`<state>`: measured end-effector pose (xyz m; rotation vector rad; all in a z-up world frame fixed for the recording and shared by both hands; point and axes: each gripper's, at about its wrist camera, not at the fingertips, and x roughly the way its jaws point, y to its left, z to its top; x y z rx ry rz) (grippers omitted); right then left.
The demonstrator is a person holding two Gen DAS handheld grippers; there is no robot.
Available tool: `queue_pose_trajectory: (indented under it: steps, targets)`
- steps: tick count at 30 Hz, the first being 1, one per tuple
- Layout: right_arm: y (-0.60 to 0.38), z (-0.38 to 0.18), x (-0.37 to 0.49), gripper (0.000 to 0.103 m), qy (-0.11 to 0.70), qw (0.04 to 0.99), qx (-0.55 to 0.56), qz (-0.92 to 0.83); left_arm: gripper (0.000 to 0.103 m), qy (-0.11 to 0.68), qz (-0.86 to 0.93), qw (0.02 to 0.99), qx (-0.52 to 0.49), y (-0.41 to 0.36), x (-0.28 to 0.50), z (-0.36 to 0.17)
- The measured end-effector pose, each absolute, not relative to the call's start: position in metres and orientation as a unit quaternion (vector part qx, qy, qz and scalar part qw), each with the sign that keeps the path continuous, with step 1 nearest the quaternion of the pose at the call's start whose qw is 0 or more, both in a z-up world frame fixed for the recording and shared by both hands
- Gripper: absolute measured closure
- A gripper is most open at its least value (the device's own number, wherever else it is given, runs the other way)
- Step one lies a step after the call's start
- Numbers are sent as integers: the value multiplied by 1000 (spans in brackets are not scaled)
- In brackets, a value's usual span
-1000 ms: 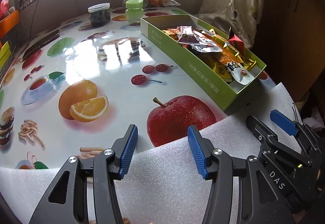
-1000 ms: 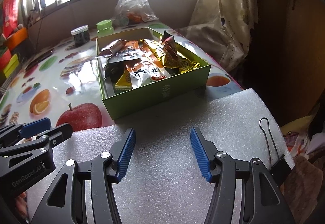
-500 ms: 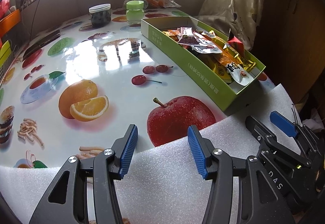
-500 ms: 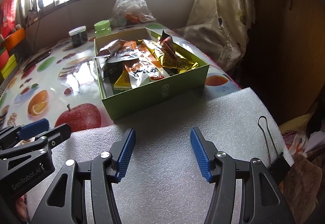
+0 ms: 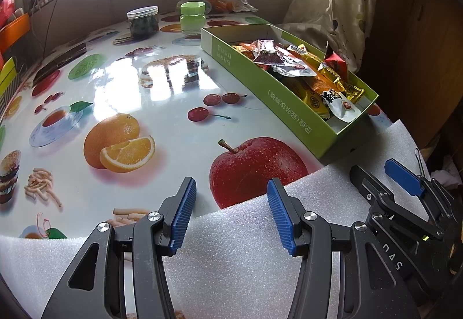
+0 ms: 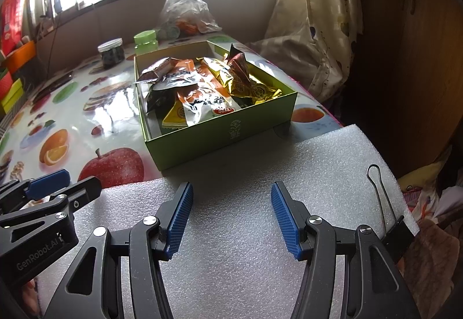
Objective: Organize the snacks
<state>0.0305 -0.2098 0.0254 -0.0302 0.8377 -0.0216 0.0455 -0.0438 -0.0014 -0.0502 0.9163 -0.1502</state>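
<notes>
Both claws, the left claw (image 5: 231,214) and right claw (image 6: 231,217), hover spread apart and empty over the white foam sheet (image 6: 246,246), likely parked there. The foil snack packets (image 6: 202,87) lie heaped in the shallow green cardboard box (image 6: 220,133) on the fruit-printed tabletop (image 5: 130,93); lower packets are hidden.

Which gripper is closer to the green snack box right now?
Right. The right gripper faces the green snack box directly; the left gripper sits off its left side.
</notes>
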Motion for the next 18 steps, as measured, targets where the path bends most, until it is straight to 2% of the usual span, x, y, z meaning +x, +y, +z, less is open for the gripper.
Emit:
queue_pose_trajectory:
  steps: [18]
  targets:
    - [-210,25,30,47,406,914,-15,-11,50,441,-72,894,-24,-44,45,-1]
